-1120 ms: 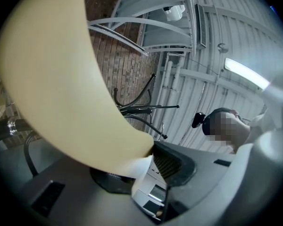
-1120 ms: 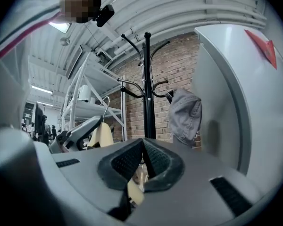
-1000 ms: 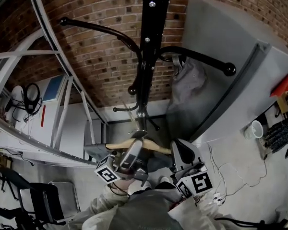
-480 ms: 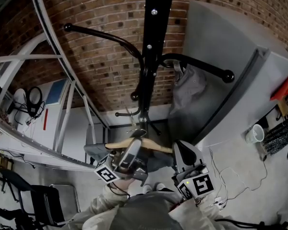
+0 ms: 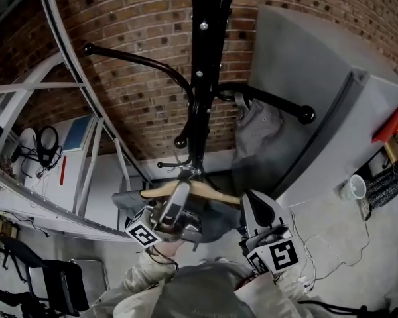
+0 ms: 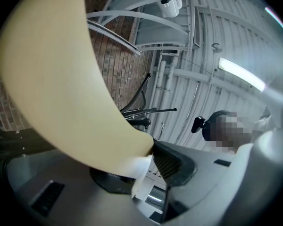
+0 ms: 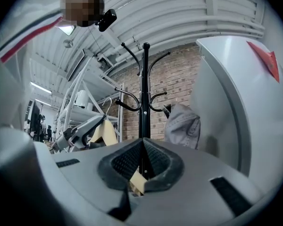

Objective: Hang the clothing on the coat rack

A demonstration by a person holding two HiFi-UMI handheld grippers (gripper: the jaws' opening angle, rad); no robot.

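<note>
A black coat rack [image 5: 202, 78] stands against the brick wall, and a grey garment [image 5: 257, 121] hangs from its right arm. Below it is a wooden hanger [image 5: 212, 192] carrying a dark garment [image 5: 215, 220]. My left gripper [image 5: 181, 192] is shut on the hanger near its hook; the pale wood [image 6: 52, 79] fills the left gripper view above the jaws [image 6: 148, 159]. My right gripper [image 5: 247, 201] is shut on the hanger's right end, a tan piece [image 7: 137, 182] between its pads. The right gripper view faces the rack [image 7: 145, 102] and the grey garment [image 7: 181, 124].
A large grey cabinet [image 5: 331, 111] stands right of the rack. White metal shelving [image 5: 86, 131] runs along the left. A dark chair [image 5: 60, 277] sits at lower left. A white mug [image 5: 351, 187] and loose cables lie at the right.
Both grippers have lifted the hanger and its dark garment, bringing them closer to the rack's pole. The grips have not changed.
</note>
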